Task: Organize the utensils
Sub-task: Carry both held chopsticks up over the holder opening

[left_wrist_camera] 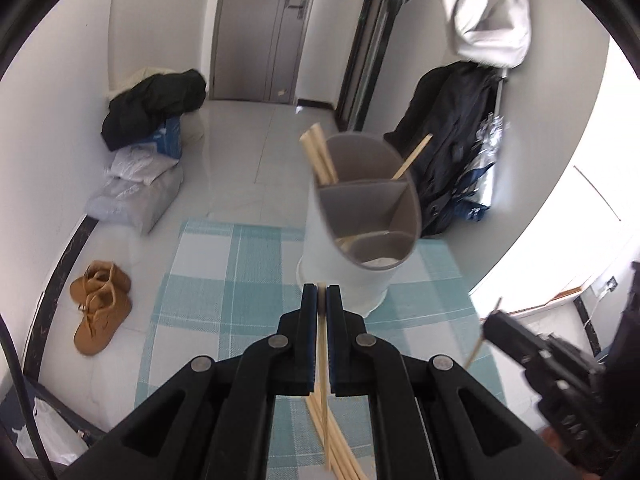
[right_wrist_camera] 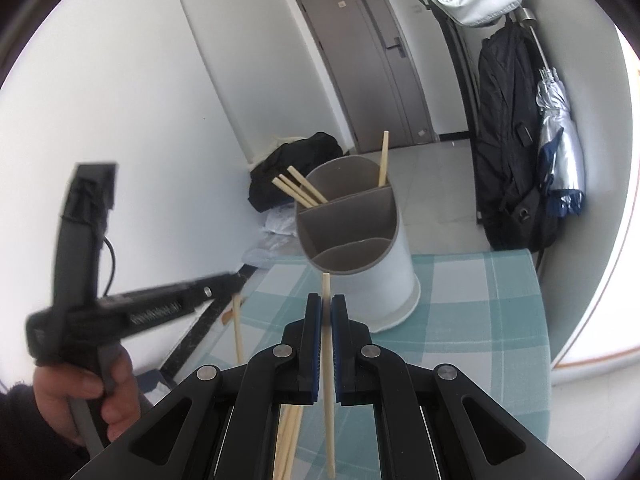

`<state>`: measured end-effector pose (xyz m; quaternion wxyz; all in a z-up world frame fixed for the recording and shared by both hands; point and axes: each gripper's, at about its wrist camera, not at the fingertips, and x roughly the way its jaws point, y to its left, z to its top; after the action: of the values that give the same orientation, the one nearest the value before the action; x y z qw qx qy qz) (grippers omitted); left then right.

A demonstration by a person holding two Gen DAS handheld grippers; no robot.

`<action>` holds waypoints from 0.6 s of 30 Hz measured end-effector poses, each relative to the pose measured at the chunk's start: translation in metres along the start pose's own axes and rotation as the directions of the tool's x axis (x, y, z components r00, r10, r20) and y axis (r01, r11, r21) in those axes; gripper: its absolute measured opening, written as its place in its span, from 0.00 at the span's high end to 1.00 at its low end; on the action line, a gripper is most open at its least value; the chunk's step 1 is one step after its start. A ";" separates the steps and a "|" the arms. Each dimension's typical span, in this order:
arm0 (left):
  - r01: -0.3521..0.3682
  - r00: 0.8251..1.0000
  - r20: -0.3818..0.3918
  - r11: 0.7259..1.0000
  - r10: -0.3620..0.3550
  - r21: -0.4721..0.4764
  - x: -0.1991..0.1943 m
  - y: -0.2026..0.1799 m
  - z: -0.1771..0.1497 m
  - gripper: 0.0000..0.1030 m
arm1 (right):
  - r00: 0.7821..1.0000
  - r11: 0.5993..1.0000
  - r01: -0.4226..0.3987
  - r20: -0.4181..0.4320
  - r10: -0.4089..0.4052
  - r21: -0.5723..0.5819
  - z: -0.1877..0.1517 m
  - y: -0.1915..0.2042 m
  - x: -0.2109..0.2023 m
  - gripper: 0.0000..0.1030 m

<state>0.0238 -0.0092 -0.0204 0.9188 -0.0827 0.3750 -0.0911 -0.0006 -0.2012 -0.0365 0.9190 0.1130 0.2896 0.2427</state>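
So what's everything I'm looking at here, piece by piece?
utensil holder: one, white outside, grey divided inside, standing on the cloth
chopsticks in holder: about four, pale wood, in the rear compartments
loose chopsticks: several, pale wood, lying on the cloth near the camera
checked cloth: one, teal and white, covering the table
boots: one pair, tan, on the floor
backpack: one, black, hanging by the door side
umbrella: one, silver and navy, beside the backpack
door: one, grey, far wall
left gripper: black, fingers shut on one chopstick
right gripper: black, fingers shut on one chopstick
hand: one, holding the left gripper's handle
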 end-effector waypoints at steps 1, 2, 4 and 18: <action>0.004 1.000 0.007 1.000 -0.005 0.006 -0.002 -0.002 0.000 0.99 | 1.000 1.000 0.007 0.004 -0.007 -0.005 -0.002 0.002 -0.002 0.96; 0.009 1.000 0.013 1.000 -0.009 0.015 -0.005 -0.003 0.001 0.99 | 1.000 1.000 0.014 0.009 -0.014 -0.008 -0.004 0.003 -0.004 0.96; 0.021 1.000 0.018 1.000 -0.021 0.022 -0.007 -0.003 0.002 0.99 | 0.999 0.999 0.031 0.022 -0.031 -0.013 -0.006 0.007 -0.009 0.96; 0.058 0.998 -0.035 0.997 -0.057 0.045 -0.024 -0.006 0.000 0.99 | 0.995 0.998 0.058 0.077 -0.057 -0.003 -0.007 0.023 -0.025 0.96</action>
<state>0.0066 -0.0097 -0.0026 0.9111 -0.0707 0.3855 -0.1276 -0.0316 -0.1942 -0.0224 0.9363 0.1113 0.2567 0.2124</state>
